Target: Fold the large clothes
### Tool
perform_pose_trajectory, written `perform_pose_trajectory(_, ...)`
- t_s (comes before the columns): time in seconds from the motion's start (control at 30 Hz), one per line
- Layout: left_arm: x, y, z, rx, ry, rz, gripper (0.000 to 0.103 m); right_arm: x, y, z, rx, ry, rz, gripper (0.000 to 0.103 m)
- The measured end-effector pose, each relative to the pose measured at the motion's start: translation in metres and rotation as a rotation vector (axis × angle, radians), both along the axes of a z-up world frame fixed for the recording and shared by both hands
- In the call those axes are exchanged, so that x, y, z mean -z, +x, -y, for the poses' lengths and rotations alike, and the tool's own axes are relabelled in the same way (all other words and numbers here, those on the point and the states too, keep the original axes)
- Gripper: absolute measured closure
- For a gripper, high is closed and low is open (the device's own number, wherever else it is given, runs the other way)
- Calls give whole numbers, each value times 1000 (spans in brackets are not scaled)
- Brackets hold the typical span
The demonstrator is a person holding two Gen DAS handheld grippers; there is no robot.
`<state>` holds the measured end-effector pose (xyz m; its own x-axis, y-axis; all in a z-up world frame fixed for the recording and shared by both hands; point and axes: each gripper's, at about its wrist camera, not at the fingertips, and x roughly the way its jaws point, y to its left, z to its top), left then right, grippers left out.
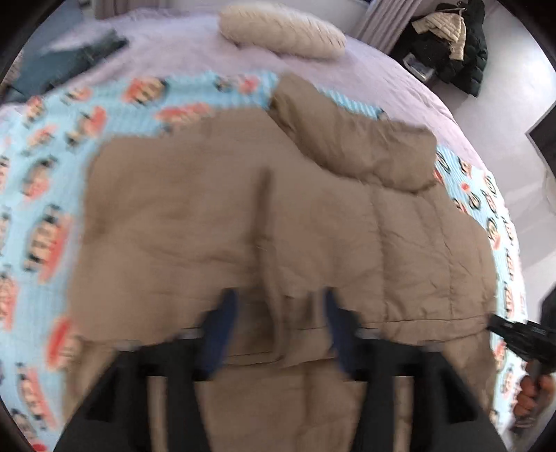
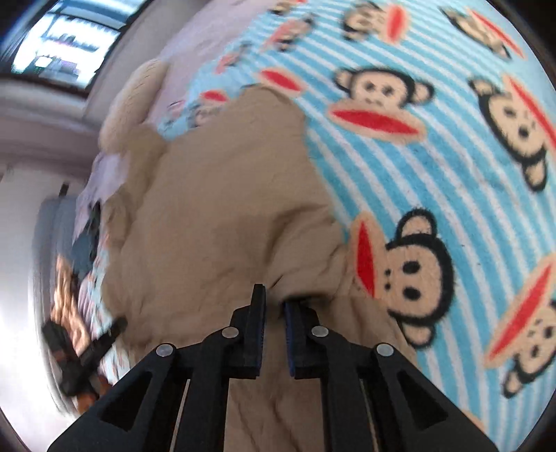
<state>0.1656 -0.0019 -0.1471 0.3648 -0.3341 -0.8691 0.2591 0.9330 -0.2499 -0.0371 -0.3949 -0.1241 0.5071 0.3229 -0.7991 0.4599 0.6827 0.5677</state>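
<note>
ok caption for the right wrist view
Right claw pinching a fold of the tan puffer jacket on a monkey-print blanket.

Both wrist cams look steeply down along own tongs, close over tan jacket [image 1: 243, 215] on monkey-print blanket [image 2: 434, 174] on bed, left cam facing pillow [image 1: 281, 29]; jacket & blanket shared.

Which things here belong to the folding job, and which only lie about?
Job: tan padded jacket; left gripper; right gripper.
Lying about: monkey blanket; cream pillow; dark folded clothes; coats on the floor.
</note>
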Motion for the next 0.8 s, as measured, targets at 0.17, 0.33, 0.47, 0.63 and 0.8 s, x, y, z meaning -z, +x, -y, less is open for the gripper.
perform_pose_trajectory(0.17,-29,0,-14,-12,-8,45,41,-34,4,13,-6,-103,83,91)
perform_pose_trajectory(0.33,-26,10,23,53,-4,66,41,-24,52,26,13,-101,71,91)
perform_pose_trajectory(0.47,6,20,52,62,86,103,41,8,75,23,-15,-159,12,91)
perform_pose_trajectory(0.63,45,35,53,47,75,65,41,44,75,34,21,-169,-14,97)
perform_pose_trajectory(0.8,50,37,59,60,96,75,39,48,77,34,34,-190,-10,97)
